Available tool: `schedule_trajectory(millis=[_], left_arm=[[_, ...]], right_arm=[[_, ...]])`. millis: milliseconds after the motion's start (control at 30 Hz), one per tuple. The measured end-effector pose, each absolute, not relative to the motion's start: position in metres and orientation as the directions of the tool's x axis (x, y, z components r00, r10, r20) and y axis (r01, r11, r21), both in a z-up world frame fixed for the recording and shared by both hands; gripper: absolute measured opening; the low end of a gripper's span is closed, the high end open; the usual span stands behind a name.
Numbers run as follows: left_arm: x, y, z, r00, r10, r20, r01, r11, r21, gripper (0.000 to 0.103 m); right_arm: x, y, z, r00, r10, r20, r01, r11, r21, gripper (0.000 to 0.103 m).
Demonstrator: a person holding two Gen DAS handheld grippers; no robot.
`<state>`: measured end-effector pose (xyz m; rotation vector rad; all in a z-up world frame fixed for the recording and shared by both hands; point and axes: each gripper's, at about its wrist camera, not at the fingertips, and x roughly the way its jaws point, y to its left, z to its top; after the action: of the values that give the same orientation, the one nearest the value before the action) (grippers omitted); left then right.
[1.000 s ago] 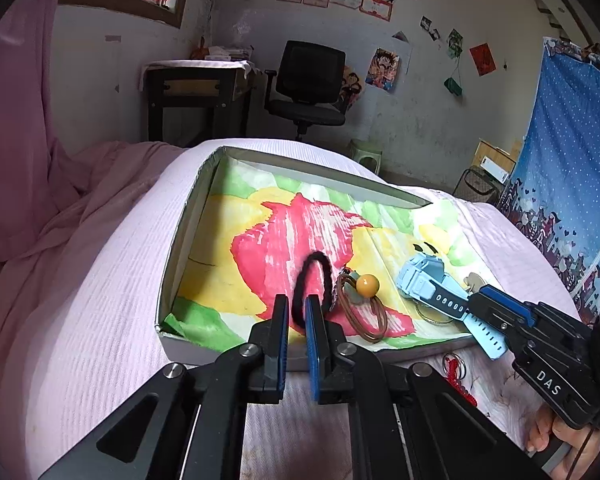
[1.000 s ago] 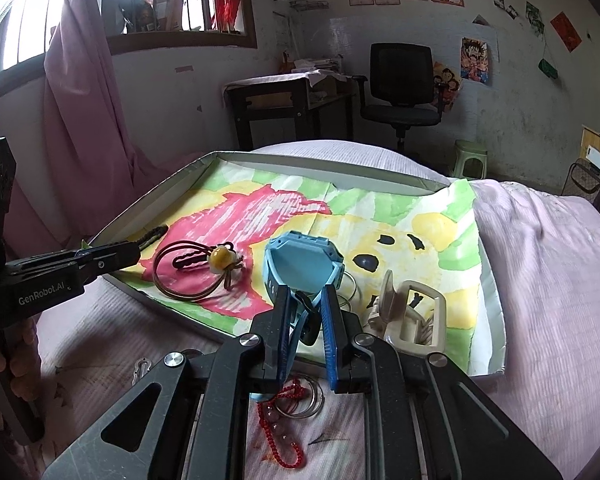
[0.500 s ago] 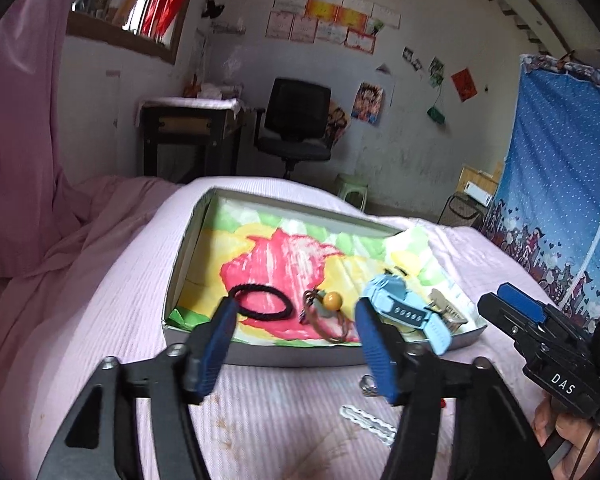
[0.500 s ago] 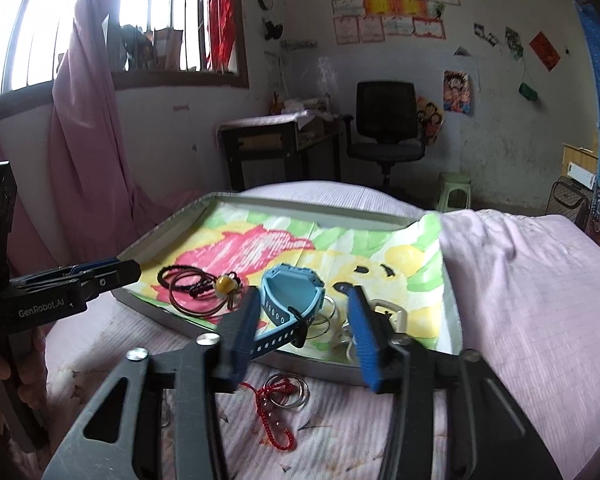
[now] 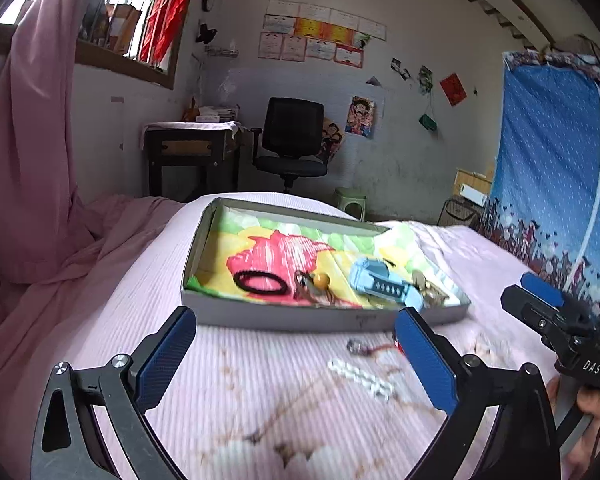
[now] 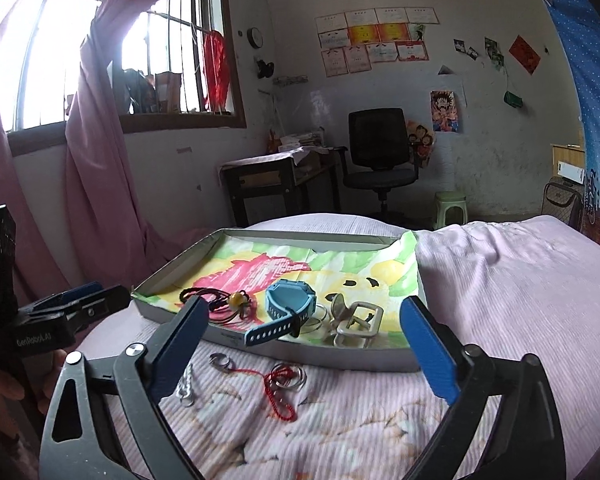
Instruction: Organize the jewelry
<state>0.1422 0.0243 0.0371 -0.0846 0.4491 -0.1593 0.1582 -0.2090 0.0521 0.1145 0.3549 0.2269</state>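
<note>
A shallow grey box (image 5: 284, 320) with a bright painted lining lies on the pink bed. Inside it are a black hair tie (image 5: 260, 283), a brown cord with a yellow bead (image 5: 321, 279) and a blue watch (image 5: 384, 284). My left gripper (image 5: 294, 320) hangs in front of the box, its jaws opening wide with nothing between them. In the right wrist view my right gripper (image 6: 305, 308) is likewise opening and empty, short of the watch (image 6: 288, 306) and a metal buckle (image 6: 358, 320). A red string with rings (image 6: 278, 396) and a silver chain (image 6: 186, 384) lie on the bed near the box.
The other gripper shows at each view's edge, the right one (image 5: 540, 300) and the left one (image 6: 80, 304), each with a hand behind it. A small ring (image 6: 220, 360) lies on the bed. Pink curtains (image 6: 96, 200), a desk (image 6: 276, 184) and an office chair (image 6: 380, 160) stand beyond.
The left gripper let go of the black hair tie and the right of the blue watch; both now lie in the box. Both grippers opened wide and drew back from the box.
</note>
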Motion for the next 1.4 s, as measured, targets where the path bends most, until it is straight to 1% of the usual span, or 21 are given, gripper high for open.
schedule_trajectory(millis=[33,267,433,533,767,833,900,967,1033,1067,1200,1367,1400], left_arm=[[0.139,0.023,0.037,0.889,-0.172,-0.425,0.139,0.984,-0.109,0.101],[0.128,0.020,0.030,0.879,-0.194,-0.435,0.152,0.980,-0.130,0.101],[0.126,0.011,0.020,0.861,-0.184,-0.474,0.169,0.983,-0.075,0.101],[0.128,0.008,0.016,0.843,-0.193,-0.501,0.185,0.980,-0.068,0.101],[0.134,0.008,0.009,0.803,-0.236,-0.547,0.222,0.971,-0.093,0.101],[0.134,0.008,0.007,0.795,-0.252,-0.552,0.235,0.967,-0.103,0.099],[0.135,0.007,0.005,0.786,-0.265,-0.558,0.247,0.963,-0.108,0.094],[0.136,0.005,0.005,0.779,-0.275,-0.564,0.257,0.960,-0.112,0.089],[0.137,0.004,0.004,0.768,-0.289,-0.572,0.271,0.955,-0.119,0.085],[0.138,0.003,0.003,0.763,-0.294,-0.575,0.276,0.954,-0.121,0.082],[0.139,-0.002,0.001,0.740,-0.324,-0.589,0.304,0.943,-0.136,0.072],[0.143,-0.010,-0.002,0.702,-0.369,-0.609,0.337,0.926,-0.172,0.062],[0.145,-0.013,-0.003,0.697,-0.370,-0.614,0.339,0.925,-0.172,0.061]], right_arm=[[0.155,-0.208,0.050,0.912,0.236,-0.335,-0.201,0.970,0.135,0.101],[0.132,-0.207,0.041,0.909,0.222,-0.353,-0.212,0.975,0.067,0.101],[0.123,-0.211,0.036,0.898,0.222,-0.380,-0.219,0.974,0.052,0.101],[0.127,-0.213,0.032,0.886,0.220,-0.409,-0.218,0.975,0.051,0.101],[0.144,-0.214,0.016,0.829,0.211,-0.519,-0.214,0.975,0.054,0.101],[0.146,-0.213,0.012,0.819,0.212,-0.533,-0.215,0.975,0.057,0.100],[0.146,-0.212,0.011,0.811,0.219,-0.542,-0.222,0.973,0.061,0.096],[0.148,-0.211,0.009,0.801,0.225,-0.555,-0.230,0.971,0.062,0.085],[0.150,-0.209,0.007,0.793,0.228,-0.565,-0.235,0.970,0.062,0.078],[0.151,-0.208,0.006,0.786,0.233,-0.573,-0.242,0.968,0.063,0.075],[0.155,-0.203,0.003,0.768,0.251,-0.589,-0.267,0.962,0.063,0.065],[0.160,-0.198,-0.001,0.733,0.285,-0.617,-0.303,0.950,0.078,0.048],[0.161,-0.198,-0.002,0.727,0.289,-0.622,-0.307,0.948,0.082,0.045]])
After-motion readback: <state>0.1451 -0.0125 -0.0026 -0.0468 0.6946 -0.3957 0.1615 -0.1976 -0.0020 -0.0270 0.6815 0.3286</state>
